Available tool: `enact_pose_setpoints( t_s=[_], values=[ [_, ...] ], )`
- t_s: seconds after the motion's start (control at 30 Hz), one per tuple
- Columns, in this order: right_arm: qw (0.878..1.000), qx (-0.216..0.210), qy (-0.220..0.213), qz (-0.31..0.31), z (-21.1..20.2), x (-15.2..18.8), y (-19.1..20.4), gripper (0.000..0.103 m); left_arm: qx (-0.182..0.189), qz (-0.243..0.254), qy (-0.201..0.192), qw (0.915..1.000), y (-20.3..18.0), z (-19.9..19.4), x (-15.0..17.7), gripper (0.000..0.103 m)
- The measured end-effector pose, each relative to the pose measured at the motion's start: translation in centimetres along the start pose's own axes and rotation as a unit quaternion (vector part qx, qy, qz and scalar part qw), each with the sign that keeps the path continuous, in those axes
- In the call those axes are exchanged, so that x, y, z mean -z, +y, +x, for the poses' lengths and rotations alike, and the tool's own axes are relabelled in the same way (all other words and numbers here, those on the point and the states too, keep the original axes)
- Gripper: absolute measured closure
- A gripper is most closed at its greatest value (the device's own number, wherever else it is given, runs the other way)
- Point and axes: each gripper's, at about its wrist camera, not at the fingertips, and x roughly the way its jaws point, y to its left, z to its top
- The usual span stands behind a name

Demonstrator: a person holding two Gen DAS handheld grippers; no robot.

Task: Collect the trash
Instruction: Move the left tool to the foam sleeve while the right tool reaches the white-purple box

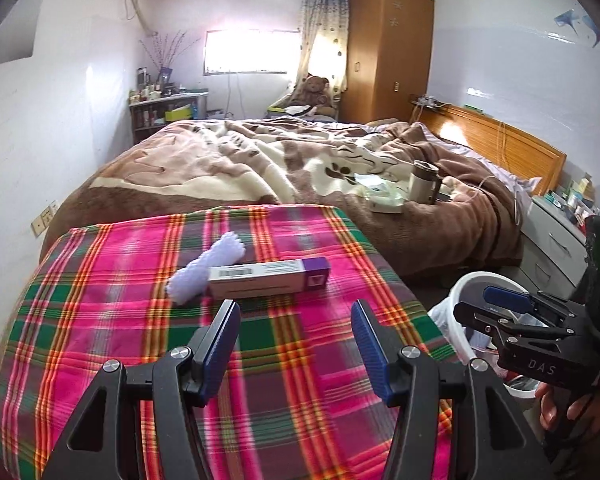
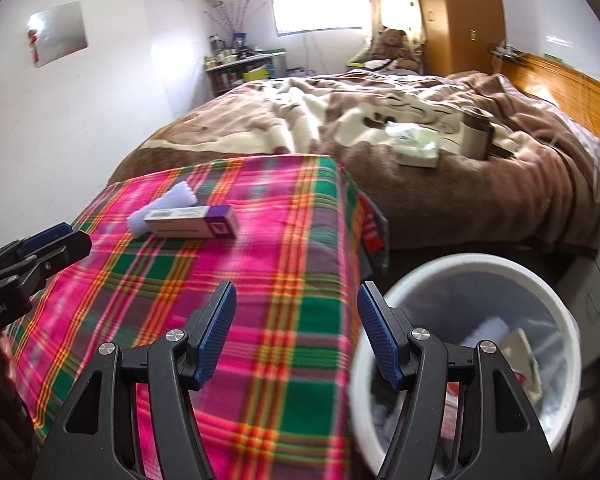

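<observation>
My left claw (image 1: pixel 296 308) stands open over the plaid-covered bench (image 1: pixel 140 280), blue pads (image 1: pixel 216 344) apart with only cloth showing between them — it holds nothing and touches nothing. Ahead of it on the plaid lie the two pieces I can see to collect: a white-and-purple carton (image 1: pixel 268 280) lying flat, and a rolled pale-lilac cloth (image 1: pixel 206 272) touching the carton's left end. My right claw (image 2: pixel 296 304) is open too, its jaws a bit wider, and empty; it hangs over the bench's right edge, its right finger in front of the white bin's (image 2: pixel 540 284) rim. The bin stands on the floor just beside the bench, lined with a clear bag and already holding some crumpled paper and wrappers. From the left wrist view I can see a hand (image 1: pixel 568 404) gripping the right claw's handle. Beyond the bench is a bed (image 1: pixel 260 160) with a brown blanket — a steel mug (image 1: pixel 422 182) stands on it.
</observation>
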Motion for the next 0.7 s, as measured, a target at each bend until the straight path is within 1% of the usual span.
enact_pose_setpoints(
  t_s=[0.17, 0.3, 0.43, 0.5, 0.7],
  values=[
    [0.999, -0.015, 0.006, -0.028, 1.4, -1.0, 2.0, 0.039, -0.016, -0.010, 0.002, 0.9998, 2.4, 0.2, -0.2, 0.046],
    [0.998, -0.018, 0.017, -0.057, 3.0, -2.0, 3.6, 0.039, -0.028, -0.027, 0.007, 0.9992, 4.8, 0.8, -0.5, 0.046],
    [0.995, -0.029, 0.027, -0.088, 5.0, -3.0, 5.1, 0.039, -0.038, -0.038, 0.016, 0.9984, 7.0, 1.7, -0.7, 0.046],
    [0.994, -0.034, 0.029, -0.100, 5.8, -3.4, 5.6, 0.039, -0.046, -0.037, 0.018, 0.9981, 8.0, 2.3, -0.8, 0.046],
    [0.986, -0.055, 0.028, -0.152, 8.5, -4.9, 7.5, 0.039, -0.055, -0.034, 0.032, 0.9974, 10.1, 4.6, -1.0, 0.046]
  ],
)
